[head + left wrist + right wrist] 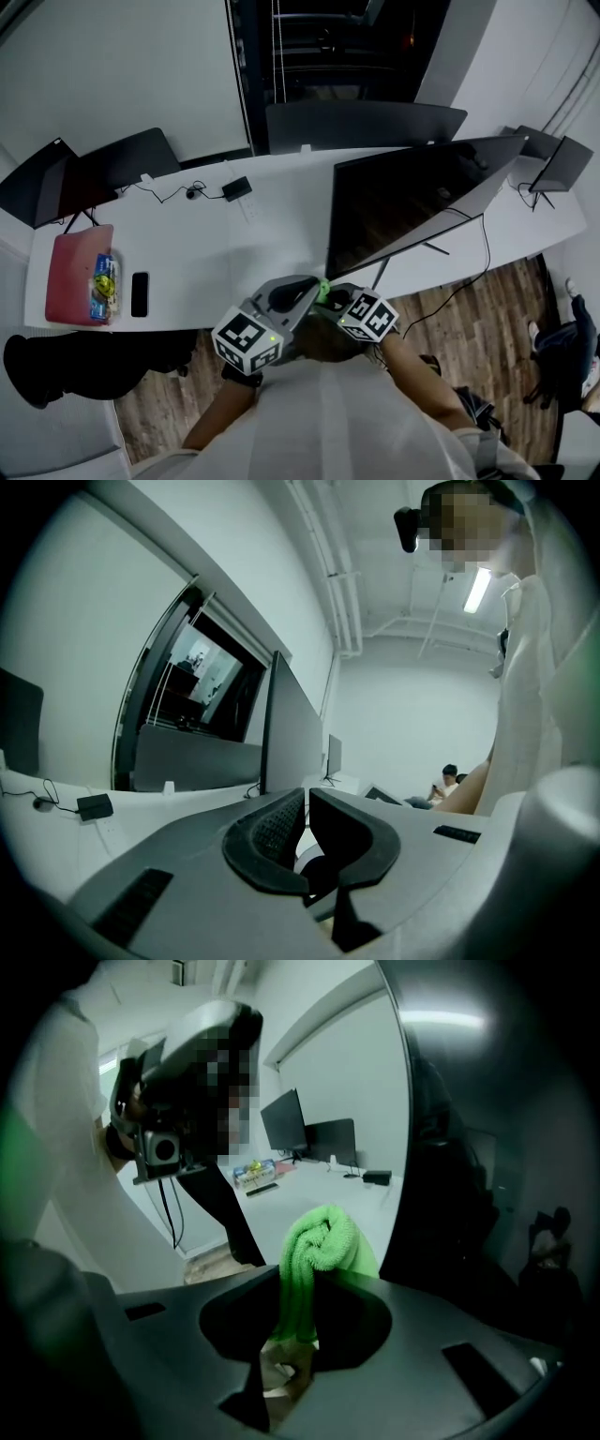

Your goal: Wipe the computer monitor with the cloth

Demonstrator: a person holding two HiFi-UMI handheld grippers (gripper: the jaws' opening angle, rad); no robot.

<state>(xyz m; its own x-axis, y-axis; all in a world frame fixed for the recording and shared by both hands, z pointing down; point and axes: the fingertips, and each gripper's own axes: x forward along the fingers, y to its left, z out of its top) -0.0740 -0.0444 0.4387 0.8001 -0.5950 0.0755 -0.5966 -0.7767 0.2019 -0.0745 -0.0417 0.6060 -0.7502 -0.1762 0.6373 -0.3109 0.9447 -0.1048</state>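
Observation:
The large dark monitor (412, 202) stands on the white desk (206, 253), tilted, its lower left corner just ahead of my grippers. A green cloth (323, 1241) is bunched and pinched in my right gripper (302, 1290), right beside the black screen (487, 1147). In the head view the cloth (323, 287) shows as a small green spot at the desk's front edge, at the tips of the right gripper (332, 294). My left gripper (302, 289) sits close beside it. Its jaws (306, 813) are shut with nothing between them, and the monitor (291, 724) is edge-on ahead.
On the desk's left end lie a pink case (80, 272) with a snack packet (104, 286), a black phone (140, 293) and a black adapter (236, 188) with its cable. Other monitors (361, 127) stand behind and at both ends. A person (448, 780) sits far off.

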